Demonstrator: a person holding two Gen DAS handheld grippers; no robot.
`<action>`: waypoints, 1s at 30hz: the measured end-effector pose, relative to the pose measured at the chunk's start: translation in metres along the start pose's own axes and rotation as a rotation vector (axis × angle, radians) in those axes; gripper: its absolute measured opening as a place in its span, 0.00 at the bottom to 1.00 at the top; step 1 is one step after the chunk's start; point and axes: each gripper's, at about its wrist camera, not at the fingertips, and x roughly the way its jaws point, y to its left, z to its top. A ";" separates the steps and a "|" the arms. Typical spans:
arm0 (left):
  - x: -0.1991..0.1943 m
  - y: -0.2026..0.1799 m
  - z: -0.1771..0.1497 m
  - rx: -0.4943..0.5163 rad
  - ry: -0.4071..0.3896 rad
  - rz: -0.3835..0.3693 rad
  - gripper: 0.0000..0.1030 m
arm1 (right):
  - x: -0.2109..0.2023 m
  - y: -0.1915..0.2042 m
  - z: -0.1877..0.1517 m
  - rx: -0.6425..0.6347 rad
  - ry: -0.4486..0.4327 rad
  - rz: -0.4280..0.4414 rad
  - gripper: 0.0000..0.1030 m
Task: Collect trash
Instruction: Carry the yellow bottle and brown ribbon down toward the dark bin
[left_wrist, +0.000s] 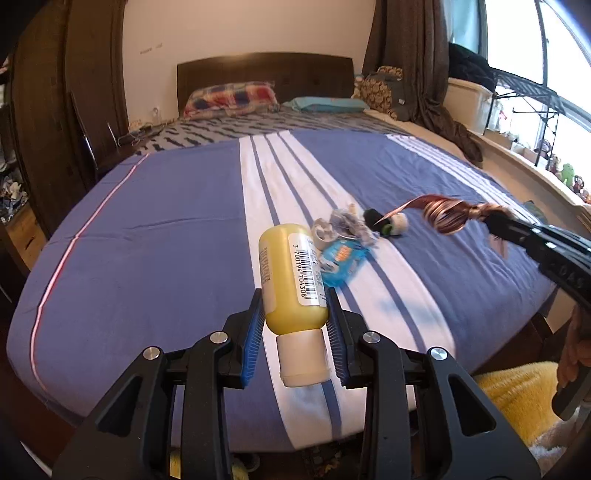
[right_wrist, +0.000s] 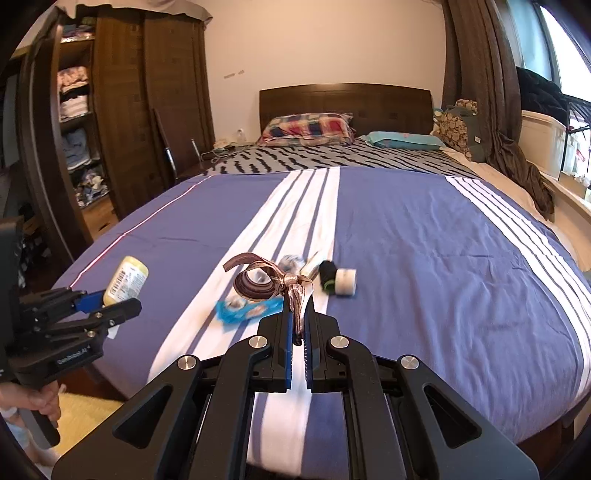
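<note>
The left tongs (left_wrist: 295, 317) are closed on a yellow bottle (left_wrist: 290, 273), gripping it near its white cap (left_wrist: 303, 360), cap toward the camera, lifted clear above the bed (left_wrist: 147, 258). The right tongs (right_wrist: 299, 317) are fully closed on a brown ribbon (right_wrist: 258, 280), whose curls hang in the air beyond the tips. On the bed's white stripe lie a blue wrapper (left_wrist: 341, 260), a crumpled grey scrap (left_wrist: 347, 221) just behind it, and a black-and-white roll (right_wrist: 338, 282) near them. In the right view, a hand (right_wrist: 40, 400) grips the left tool's handle at the bed's near edge.
</note>
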 end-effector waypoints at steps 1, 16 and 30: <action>-0.006 -0.001 -0.003 0.002 -0.006 -0.003 0.30 | -0.005 0.002 -0.004 -0.001 0.000 0.004 0.06; -0.071 -0.035 -0.062 0.034 -0.048 -0.088 0.30 | -0.062 0.025 -0.059 -0.009 0.008 0.052 0.06; -0.028 -0.033 -0.134 -0.013 0.145 -0.117 0.30 | -0.016 0.036 -0.144 0.009 0.263 0.095 0.06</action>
